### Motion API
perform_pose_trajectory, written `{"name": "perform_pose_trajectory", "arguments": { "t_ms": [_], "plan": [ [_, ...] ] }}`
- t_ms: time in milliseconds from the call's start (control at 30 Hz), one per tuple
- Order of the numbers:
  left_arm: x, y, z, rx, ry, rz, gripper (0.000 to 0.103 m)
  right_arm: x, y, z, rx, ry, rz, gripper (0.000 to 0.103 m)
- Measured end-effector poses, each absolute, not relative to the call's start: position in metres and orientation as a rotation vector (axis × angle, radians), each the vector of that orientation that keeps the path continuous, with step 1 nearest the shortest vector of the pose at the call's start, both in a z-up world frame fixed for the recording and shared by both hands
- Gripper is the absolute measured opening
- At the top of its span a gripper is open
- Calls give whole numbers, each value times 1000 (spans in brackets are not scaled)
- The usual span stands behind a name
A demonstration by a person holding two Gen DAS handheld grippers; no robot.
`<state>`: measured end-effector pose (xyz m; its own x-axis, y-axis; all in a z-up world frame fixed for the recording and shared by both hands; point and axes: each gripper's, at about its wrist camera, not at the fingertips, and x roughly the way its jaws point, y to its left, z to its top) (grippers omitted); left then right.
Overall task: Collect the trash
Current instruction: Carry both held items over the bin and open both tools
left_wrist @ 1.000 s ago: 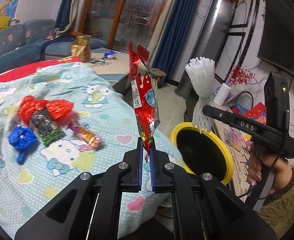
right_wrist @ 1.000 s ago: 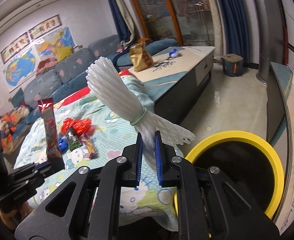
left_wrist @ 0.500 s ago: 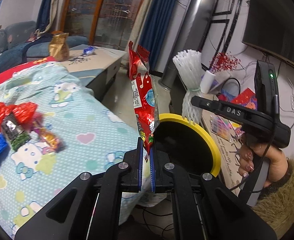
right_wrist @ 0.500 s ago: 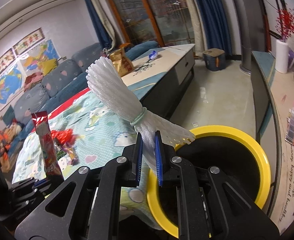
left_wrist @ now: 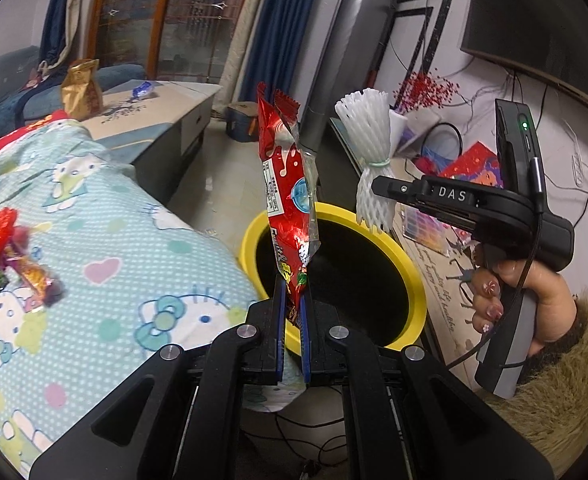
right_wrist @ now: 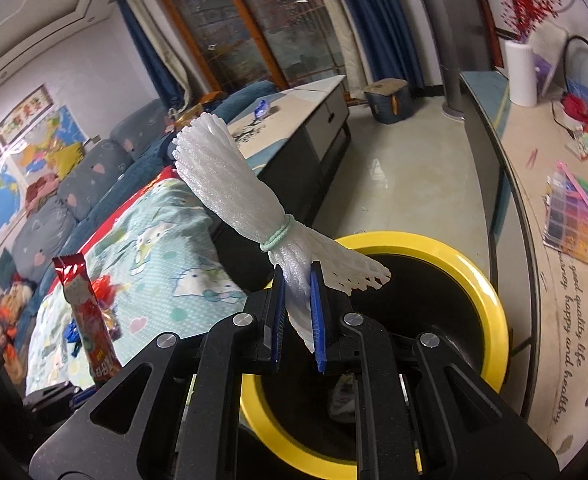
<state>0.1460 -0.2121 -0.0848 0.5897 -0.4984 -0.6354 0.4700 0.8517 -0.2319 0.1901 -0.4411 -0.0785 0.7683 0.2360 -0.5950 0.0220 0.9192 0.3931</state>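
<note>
The left gripper is clamped on the bottom end of a red wrapper, which stands upright above the near rim of the bin. The right gripper pinches a white foam net (tied with a green band) below the band, over the bin's mouth. The bin is yellow-rimmed and black inside, with a pale scrap low within it. More wrappers lie on the blanket just beside the bin. A gold bag stands on the far table.
</note>
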Motion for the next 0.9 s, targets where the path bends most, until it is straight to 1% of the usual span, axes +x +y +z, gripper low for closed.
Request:
{"name": "perform_pose_trajectory", "arguments": {
  "t_ms": [667, 733, 833, 867, 900],
  "plan": [
    [173, -277, -128, 41, 853, -637, 6, 189, -485, -126, 495, 784, 26, 12],
    [179, -283, -133, 51, 863, -639, 6, 189, -486, -128, 498, 794, 23, 14],
    [186, -290, -138, 57, 864, -647, 6, 189, -488, -131, 499, 802, 6, 23],
    [188, -291, -139, 54, 862, -658, 8, 189, -489, -131, 502, 801, -2, 27],
    [190, -293, -140, 53, 858, -664, 10, 189, -491, -132, 504, 800, -8, 28]
  ]
}}
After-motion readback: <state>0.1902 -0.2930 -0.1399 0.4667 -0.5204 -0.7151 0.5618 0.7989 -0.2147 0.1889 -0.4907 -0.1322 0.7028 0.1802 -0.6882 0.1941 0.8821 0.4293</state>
